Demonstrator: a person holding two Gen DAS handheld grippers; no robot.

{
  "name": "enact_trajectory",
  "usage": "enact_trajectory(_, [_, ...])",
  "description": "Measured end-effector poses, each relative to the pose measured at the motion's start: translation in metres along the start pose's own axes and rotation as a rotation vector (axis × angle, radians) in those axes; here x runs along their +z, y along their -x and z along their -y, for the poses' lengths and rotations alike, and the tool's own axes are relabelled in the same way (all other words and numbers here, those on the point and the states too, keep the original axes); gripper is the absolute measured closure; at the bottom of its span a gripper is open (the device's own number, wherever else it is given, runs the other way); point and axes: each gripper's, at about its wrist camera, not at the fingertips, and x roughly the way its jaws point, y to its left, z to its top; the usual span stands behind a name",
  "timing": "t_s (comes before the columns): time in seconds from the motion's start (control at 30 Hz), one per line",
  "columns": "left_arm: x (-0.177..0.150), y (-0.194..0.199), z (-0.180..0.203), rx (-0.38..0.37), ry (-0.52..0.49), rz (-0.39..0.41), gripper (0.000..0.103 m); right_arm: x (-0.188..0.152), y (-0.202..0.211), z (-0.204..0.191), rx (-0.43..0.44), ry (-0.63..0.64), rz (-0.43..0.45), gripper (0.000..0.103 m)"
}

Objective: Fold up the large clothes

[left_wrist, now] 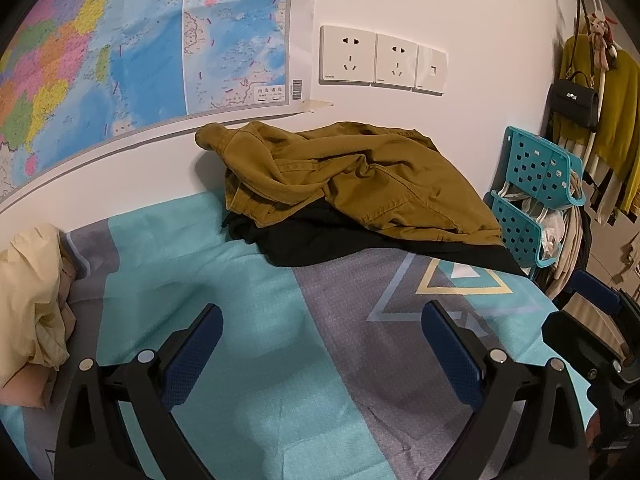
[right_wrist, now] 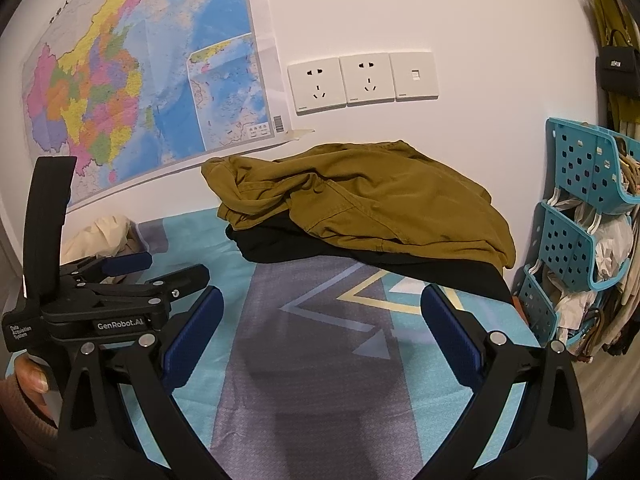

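Note:
An olive-brown garment [left_wrist: 352, 176] [right_wrist: 368, 200] lies crumpled against the wall at the far side of the bed, on top of a black garment [left_wrist: 360, 242] [right_wrist: 304, 246]. My left gripper [left_wrist: 322, 344] hovers open over the patterned bedsheet [left_wrist: 248, 312], well short of the pile, nothing between its blue pads. My right gripper [right_wrist: 320, 326] is also open and empty above the sheet [right_wrist: 320, 380], nearer the pile's front edge. The left gripper [right_wrist: 132, 270] shows at the left of the right wrist view, held by a hand [right_wrist: 28, 380].
A crumpled cream cloth [left_wrist: 32, 300] [right_wrist: 100, 236] lies at the bed's left. A teal perforated rack [left_wrist: 532, 192] [right_wrist: 580, 220] with stuffed items stands past the bed's right edge. Hanging clothes and a black handbag [left_wrist: 576, 100] are on the right. A map [left_wrist: 100, 60] and sockets [left_wrist: 380, 60] cover the wall.

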Motion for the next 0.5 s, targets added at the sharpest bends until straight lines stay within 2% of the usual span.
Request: enact_trajectory(0.5, [-0.0024,0.0026,0.0006,0.003,0.007,0.006,0.007,0.0001,0.0021,-0.0013,0.001,0.009,-0.003,0.006])
